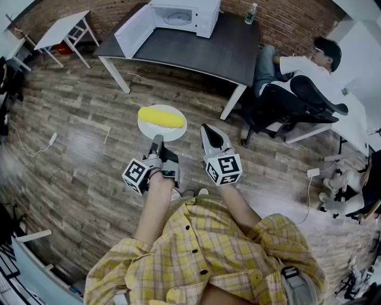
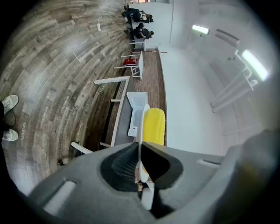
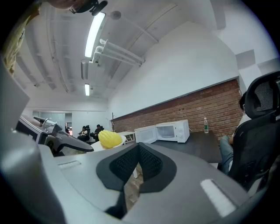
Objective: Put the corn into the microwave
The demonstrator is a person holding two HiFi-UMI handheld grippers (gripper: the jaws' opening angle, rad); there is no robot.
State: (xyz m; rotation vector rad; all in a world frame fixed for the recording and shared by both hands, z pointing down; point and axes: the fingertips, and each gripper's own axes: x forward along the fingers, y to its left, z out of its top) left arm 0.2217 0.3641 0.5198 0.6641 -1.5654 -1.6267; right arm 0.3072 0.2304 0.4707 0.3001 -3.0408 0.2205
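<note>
Place: office workroom, so judged | Seen: brick wall (image 1: 292,24), plank floor (image 1: 77,137), dark bench (image 1: 190,50) with microwave (image 1: 184,16), swivel chair (image 1: 297,101), white desk (image 1: 59,30) | Overhead: strip lights (image 3: 94,30) noted

No legible text, label, brand, number or sign in any view.

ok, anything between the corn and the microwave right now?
Nothing visible. The corn sits on the plate clamped in the left gripper; ahead is only floor, then the table, where the microwave stands with its door swung open. The seated person is off to the right.
</note>
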